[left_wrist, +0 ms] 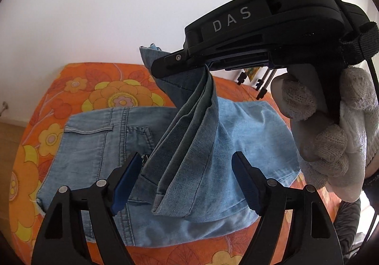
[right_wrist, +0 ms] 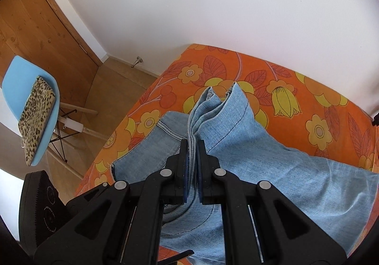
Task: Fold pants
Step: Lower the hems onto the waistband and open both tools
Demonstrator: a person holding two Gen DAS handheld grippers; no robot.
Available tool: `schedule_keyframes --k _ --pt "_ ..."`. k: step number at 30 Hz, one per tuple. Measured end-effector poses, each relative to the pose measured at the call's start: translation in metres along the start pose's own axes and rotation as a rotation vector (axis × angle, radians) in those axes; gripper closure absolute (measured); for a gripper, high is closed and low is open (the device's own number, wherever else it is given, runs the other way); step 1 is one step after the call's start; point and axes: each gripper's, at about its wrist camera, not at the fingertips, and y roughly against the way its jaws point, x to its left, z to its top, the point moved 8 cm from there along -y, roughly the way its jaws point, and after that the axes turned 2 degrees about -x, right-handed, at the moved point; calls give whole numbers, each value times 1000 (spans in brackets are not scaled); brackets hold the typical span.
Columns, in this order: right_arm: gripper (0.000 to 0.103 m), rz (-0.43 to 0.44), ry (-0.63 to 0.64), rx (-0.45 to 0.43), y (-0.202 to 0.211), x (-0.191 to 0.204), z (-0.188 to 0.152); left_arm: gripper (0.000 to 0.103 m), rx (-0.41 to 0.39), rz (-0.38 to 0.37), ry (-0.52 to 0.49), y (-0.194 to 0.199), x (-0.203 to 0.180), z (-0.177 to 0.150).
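Light-blue denim pants (left_wrist: pixel 99 137) lay half folded on the orange floral bedspread (left_wrist: pixel 78 85); right gripper (right_wrist: pixel 192 146) clamped the bunched leg hems (right_wrist: pixel 220 108), left gripper (left_wrist: pixel 187 170) gaped empty, final fold remaining.

Place: a bedroom in a home.
Bed: a mattress under an orange bedspread (right_wrist: pixel 296 71) printed with big yellow flowers and leaves, pushed into the corner against a plain white wall (right_wrist: pixel 213 0).
Clothing: light blue denim pants (left_wrist: pixel 94 137) laid out on the bedspread.
Floor: pale wood boards (right_wrist: pixel 123 75), with a metal door stop (right_wrist: pixel 137 61) standing at the skirting.
Door: a tall wooden door (right_wrist: pixel 35 35) with visible hinges.
Seat: a light blue shell chair (right_wrist: pixel 21 80) on wooden legs, carrying a leopard-print cushion (right_wrist: pixel 38 113).
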Motion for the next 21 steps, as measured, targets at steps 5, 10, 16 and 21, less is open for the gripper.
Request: schedule_keyframes --k 5,10,16,21 --pt "97 -13 -3 -10 -4 -3 3 80 -41 -26 128 16 15 -4" --pt "97 -19 17 -2 -16 14 2 89 -69 41 45 35 -2 -9" --pt "97 -20 41 -3 -34 43 5 90 -99 30 157 65 28 -9" --pt "97 -19 68 28 -66 69 10 90 -83 88 277 65 81 -22"
